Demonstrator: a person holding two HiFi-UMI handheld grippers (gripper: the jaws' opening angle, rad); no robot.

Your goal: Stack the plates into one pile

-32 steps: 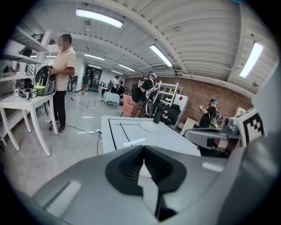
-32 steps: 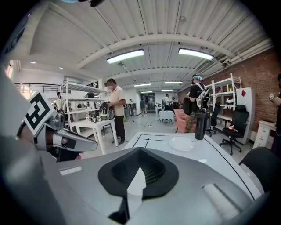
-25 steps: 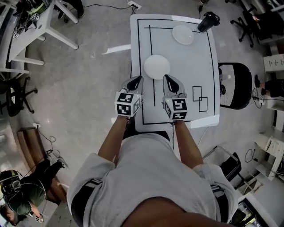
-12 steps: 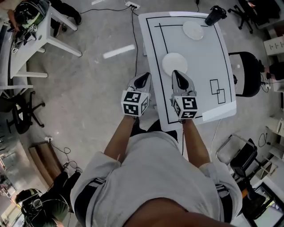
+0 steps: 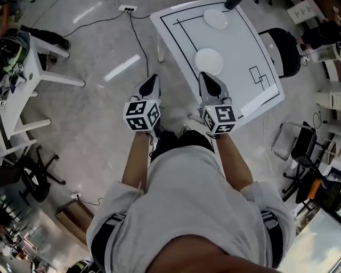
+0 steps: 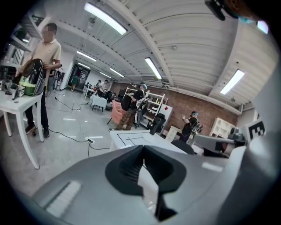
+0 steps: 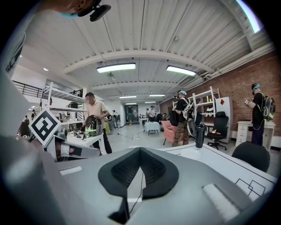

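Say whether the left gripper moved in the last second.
Yes. The left gripper has drawn back from the table's edge, away from the near plate, and is now over floor.

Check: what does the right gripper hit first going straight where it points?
Probably the white table, near its left edge, just left of the nearer plate. The right gripper points slightly down; depth is unclear, so it might clip that plate.

On the table (image 5: 237, 45), the near plate (image 5: 209, 60) sits mid-top, the far plate (image 5: 216, 18) well behind it beside the bottle (image 5: 232, 3) — chair (image 5: 285, 50) to the table's right.
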